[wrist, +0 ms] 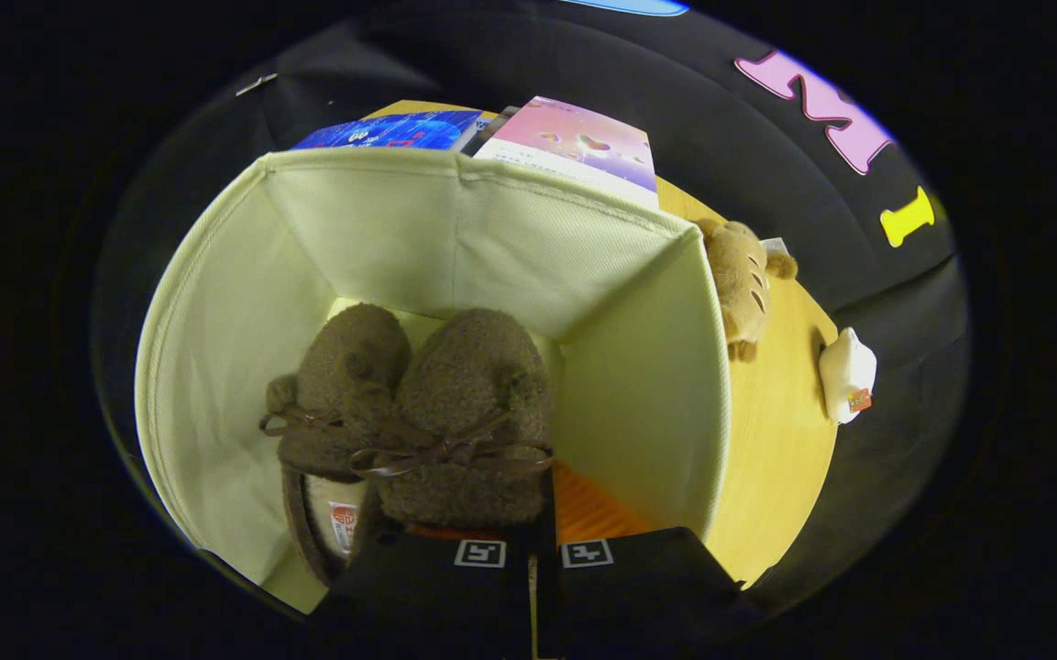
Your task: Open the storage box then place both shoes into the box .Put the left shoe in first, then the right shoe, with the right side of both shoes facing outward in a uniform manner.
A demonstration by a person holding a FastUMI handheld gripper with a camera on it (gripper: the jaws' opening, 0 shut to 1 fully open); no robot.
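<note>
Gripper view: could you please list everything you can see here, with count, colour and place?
storage box: one, pale green fabric, open, on the table
shoes: two, brown fuzzy with bows, side by side inside the box, just ahead of the fingers
table: one, yellow wood, under the box
booklets: at least two, blue and pink, behind the box
plush toy: one, brown, right of the box
white toy: one, beyond the plush
fingers: two, black, close together at the nearer shoe's heel; grip unclear

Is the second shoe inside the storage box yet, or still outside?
Inside. Both shoes, and, sit side by side within the storage box walls; the hand-held gripper grips the nearer one's heel.
</note>
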